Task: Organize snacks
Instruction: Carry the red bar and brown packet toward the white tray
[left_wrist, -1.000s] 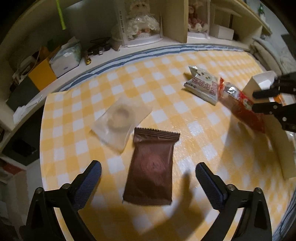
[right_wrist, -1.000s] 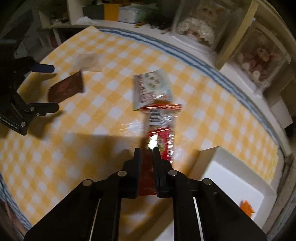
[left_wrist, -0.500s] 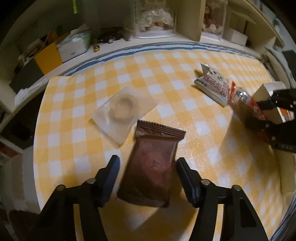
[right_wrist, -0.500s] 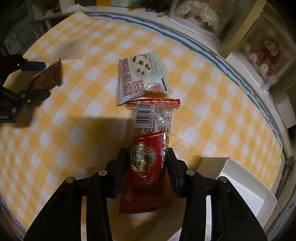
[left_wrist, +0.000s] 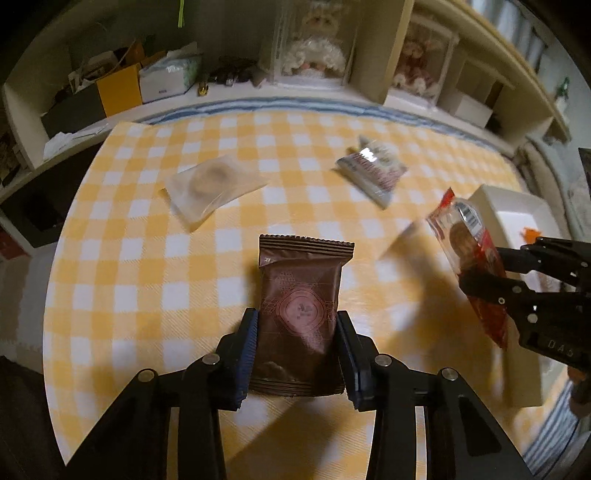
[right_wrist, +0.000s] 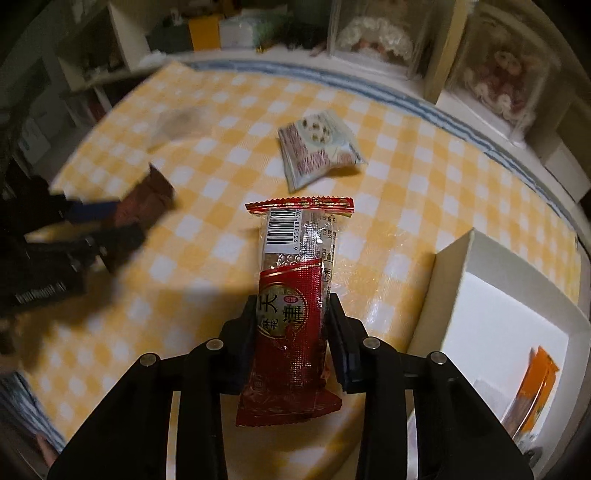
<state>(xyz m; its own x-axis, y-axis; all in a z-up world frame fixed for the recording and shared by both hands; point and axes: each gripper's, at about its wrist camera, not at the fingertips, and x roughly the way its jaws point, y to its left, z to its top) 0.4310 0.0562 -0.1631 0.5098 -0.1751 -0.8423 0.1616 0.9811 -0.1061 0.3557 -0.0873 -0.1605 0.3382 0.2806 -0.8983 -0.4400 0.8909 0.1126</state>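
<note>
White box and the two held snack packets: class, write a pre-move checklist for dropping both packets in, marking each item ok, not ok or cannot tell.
1. Left gripper closed on the brown packet: ok.
2. Right gripper closed on the red packet: ok.
3. Both packets lifted off the checked tablecloth: ok.
4. White box open on top: ok.
5. Room left in the box beside the orange packet: ok.
6. Grips firm enough not to slip: cannot tell.
</note>
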